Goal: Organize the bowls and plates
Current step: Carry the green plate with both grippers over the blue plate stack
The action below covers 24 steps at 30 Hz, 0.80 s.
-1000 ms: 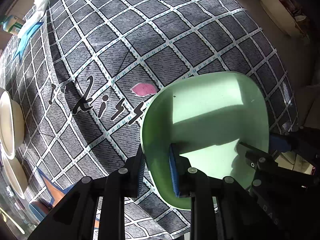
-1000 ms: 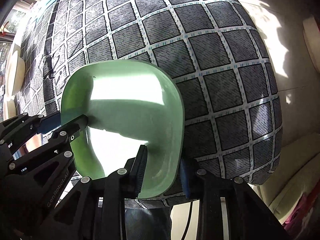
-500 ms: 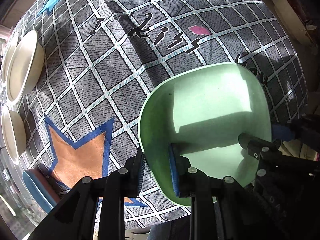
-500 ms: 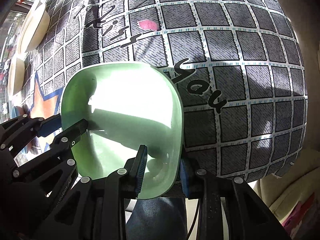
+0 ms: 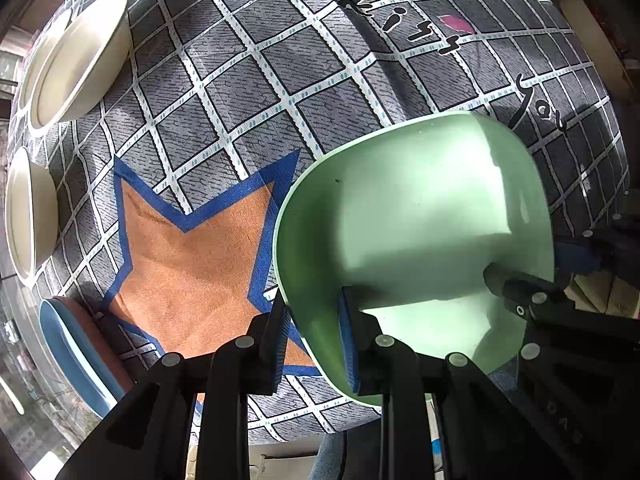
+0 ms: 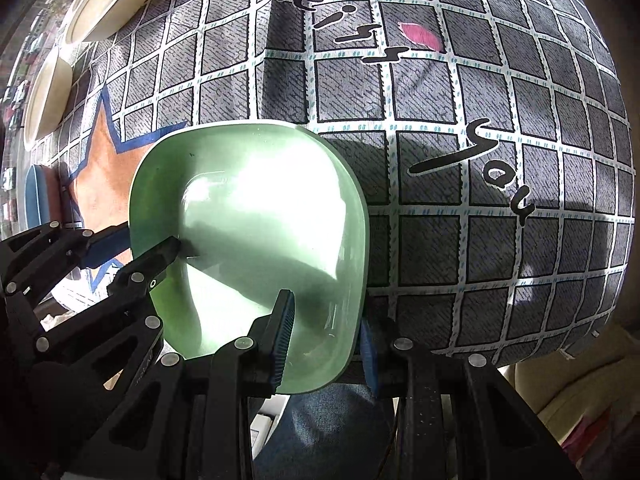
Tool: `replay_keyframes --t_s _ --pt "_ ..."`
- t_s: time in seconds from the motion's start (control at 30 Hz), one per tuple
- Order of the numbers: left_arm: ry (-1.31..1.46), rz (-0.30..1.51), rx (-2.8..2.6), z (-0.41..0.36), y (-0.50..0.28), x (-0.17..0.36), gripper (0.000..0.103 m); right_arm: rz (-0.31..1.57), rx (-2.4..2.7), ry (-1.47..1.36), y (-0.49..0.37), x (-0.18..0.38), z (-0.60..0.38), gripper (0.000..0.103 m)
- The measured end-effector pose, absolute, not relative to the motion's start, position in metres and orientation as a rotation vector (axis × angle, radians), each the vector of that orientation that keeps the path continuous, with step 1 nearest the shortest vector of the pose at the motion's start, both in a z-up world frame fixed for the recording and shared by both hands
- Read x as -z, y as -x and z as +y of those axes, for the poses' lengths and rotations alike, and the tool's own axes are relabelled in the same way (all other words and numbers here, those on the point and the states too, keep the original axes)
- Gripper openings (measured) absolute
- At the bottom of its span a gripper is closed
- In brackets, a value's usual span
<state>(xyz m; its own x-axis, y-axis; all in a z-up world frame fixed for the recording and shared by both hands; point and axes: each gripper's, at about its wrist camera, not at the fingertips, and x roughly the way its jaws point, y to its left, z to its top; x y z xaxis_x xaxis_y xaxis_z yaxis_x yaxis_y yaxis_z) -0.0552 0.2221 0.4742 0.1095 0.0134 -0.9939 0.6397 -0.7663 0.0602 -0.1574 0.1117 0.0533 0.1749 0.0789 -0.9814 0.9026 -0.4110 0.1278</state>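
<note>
I am carrying the pale green, rounded-square glazed bowl [image 5: 416, 240] between both my tools, clear above the grey checked cloth on the surface [image 5: 240, 92]. My left gripper [image 5: 314, 344] is pinching its near rim, jaws narrow with one blue pad inside and one outside; my right gripper [image 6: 326, 344] is clamping the neighbouring side the same way. Since a moment ago the orange star with the blue outline [image 5: 192, 256] has been sliding into sight beside the bowl, and the two cream bowls [image 5: 76, 60] beyond the star are drawing closer, so I judge I am bringing the green bowl over to join them. The bowl is riding mouth-up, opening facing my cameras. Its slightly longer axis is running away from me, towards the black lettering past the star.
</note>
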Motion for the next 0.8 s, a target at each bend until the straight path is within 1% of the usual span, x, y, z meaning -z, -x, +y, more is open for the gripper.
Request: replay_keyframes --t_s 0.07,0.2,0.33,0.43,0.77,0.8 --pt "-1.899 0.639 1.706 0.228 0.061 -0.476 0.025 0.965 1.311 -1.675 0.145 -0.049 0.116 0.034" --pt "-1.889 0.636 1.721 0.217 0.047 -0.469 0.025 0.976 1.295 -1.693 0.142 -0.047 0.123 0.034" --pt "-1.876 0.683 1.715 0.226 0.035 -0.472 0.025 0.989 1.282 -1.684 0.141 -0.051 0.115 0.034" --pt "-1.87 0.695 1.707 0.236 0.039 -0.487 0.026 0.99 1.274 -1.669 0.134 -0.06 0.108 0.034" --pt "-1.756 0.738 1.682 0.215 0.022 -0.512 0.026 0.978 1.245 -1.608 0.105 -0.098 0.073 0.034" --pt "-1.742 0.742 1.68 0.205 0.002 -0.512 0.026 0.98 1.242 -1.598 0.1 -0.101 0.068 0.034"
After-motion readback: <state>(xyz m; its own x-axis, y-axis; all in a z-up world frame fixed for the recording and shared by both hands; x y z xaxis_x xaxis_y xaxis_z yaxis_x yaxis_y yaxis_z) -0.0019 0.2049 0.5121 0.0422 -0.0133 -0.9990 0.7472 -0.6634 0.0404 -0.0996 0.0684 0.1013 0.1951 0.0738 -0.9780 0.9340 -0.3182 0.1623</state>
